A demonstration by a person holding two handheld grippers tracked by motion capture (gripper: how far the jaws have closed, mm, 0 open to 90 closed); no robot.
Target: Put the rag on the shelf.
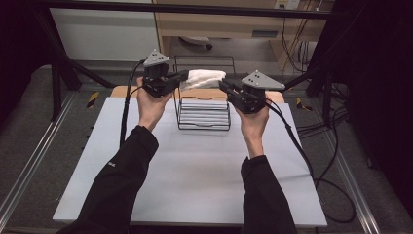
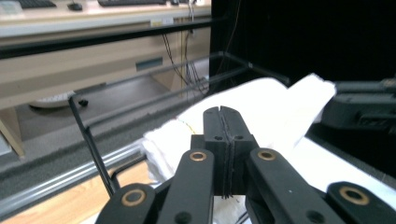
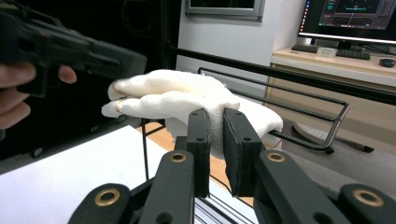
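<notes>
No text, label, brand, number or sign can be read anywhere: the writing on the monitor (image 3: 357, 16) in the right gripper view and the small stickers on the desk edge (image 2: 159, 22) are too blurred.

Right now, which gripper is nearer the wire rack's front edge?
Right, narrowly. The right gripper pinches the white towel's right end, its hand lower toward the wire rack's front edge. The left gripper pinches the towel's left end, further back above the rack.
</notes>
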